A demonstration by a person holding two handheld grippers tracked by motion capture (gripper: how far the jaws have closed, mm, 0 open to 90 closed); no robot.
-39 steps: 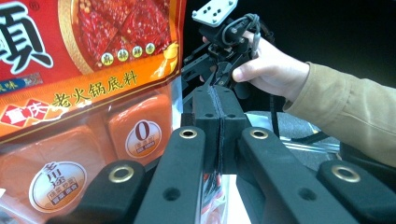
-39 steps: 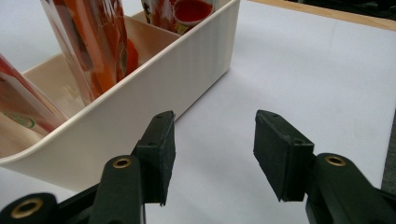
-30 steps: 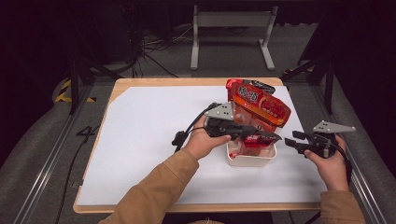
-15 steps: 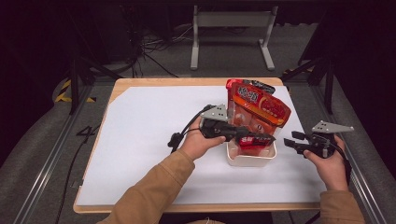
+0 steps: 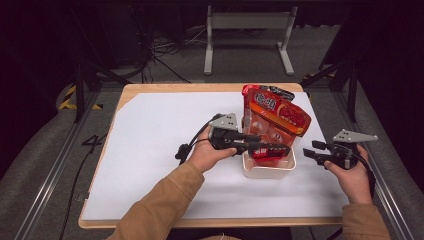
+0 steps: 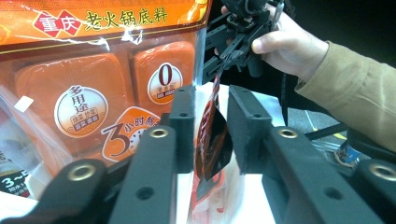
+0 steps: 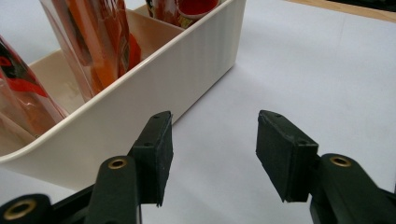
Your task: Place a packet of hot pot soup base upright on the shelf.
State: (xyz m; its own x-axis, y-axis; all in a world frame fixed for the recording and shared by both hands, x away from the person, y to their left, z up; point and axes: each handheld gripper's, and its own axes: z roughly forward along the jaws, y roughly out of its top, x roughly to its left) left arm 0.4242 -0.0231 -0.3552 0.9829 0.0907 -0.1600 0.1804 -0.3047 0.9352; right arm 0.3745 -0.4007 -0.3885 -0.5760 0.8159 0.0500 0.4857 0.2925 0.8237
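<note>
A white ribbed basket (image 5: 268, 170) stands right of the table's middle with a big orange hotpot-base packet (image 5: 276, 114) upright in it. A small dark red packet (image 5: 270, 150) stands in the basket's near part. My left gripper (image 5: 278, 148) reaches over the basket from the left. Its jaws have just been opening. In the left gripper view the dark red packet (image 6: 212, 140) stands loose between the parted jaws of my left gripper (image 6: 211, 126). My right gripper (image 5: 307, 151) hovers open to the right of the basket, with nothing between the jaws (image 7: 214, 149).
White paper (image 5: 160, 150) covers the wooden table. The basket's wall (image 7: 154, 70) lies just left of the right jaws, and packets (image 7: 93, 42) stand inside it. The other hand with its gripper (image 6: 224, 51) appears behind the packet in the left gripper view.
The left gripper's jaws have parted from the dark red packet, which stays in the basket. The left hand has shifted slightly. The right hand has kept still.
</note>
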